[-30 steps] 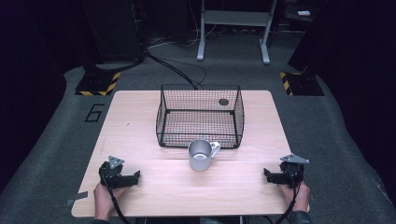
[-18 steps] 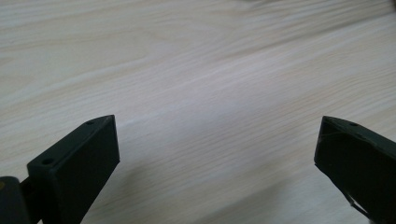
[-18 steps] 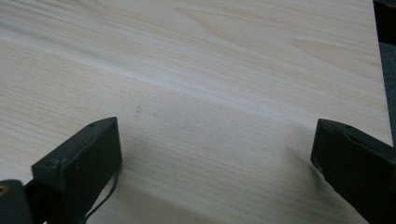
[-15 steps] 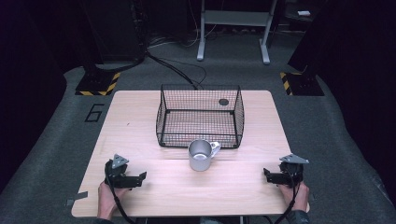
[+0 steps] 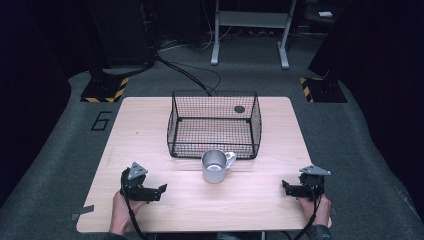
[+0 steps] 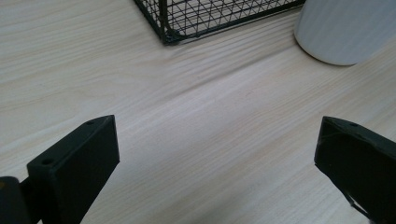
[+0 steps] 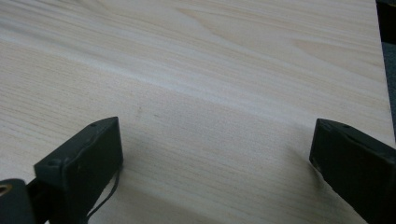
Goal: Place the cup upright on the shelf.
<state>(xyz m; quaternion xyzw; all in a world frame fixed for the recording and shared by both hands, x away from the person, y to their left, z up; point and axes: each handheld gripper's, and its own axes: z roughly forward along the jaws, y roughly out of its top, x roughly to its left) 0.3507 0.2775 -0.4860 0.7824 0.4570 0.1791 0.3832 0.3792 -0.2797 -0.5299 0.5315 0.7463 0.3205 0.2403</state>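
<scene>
A white mug (image 5: pixel 216 166) stands upright on the wooden table (image 5: pixel 150 130), its handle turned to the right, just in front of a black wire basket (image 5: pixel 214 125). My left gripper (image 5: pixel 159 191) rests low at the front left of the table, open, its jaws wide apart and aimed toward the mug. In the left gripper view the mug (image 6: pixel 343 30) is at the top right and a basket corner (image 6: pixel 168 21) at the top. My right gripper (image 5: pixel 286 188) lies at the front right edge, open, with bare wood between its jaws.
A small dark round object (image 5: pixel 239 109) lies at the basket's far right corner. Beyond the table are grey carpet, a metal stand (image 5: pixel 248 30), cables, and yellow-black striped bases (image 5: pixel 105 90). The table's right edge (image 7: pixel 380 70) runs close to my right gripper.
My left gripper has moved right and slightly forward along the table's front, turning toward the mug. The right gripper has stayed put.
</scene>
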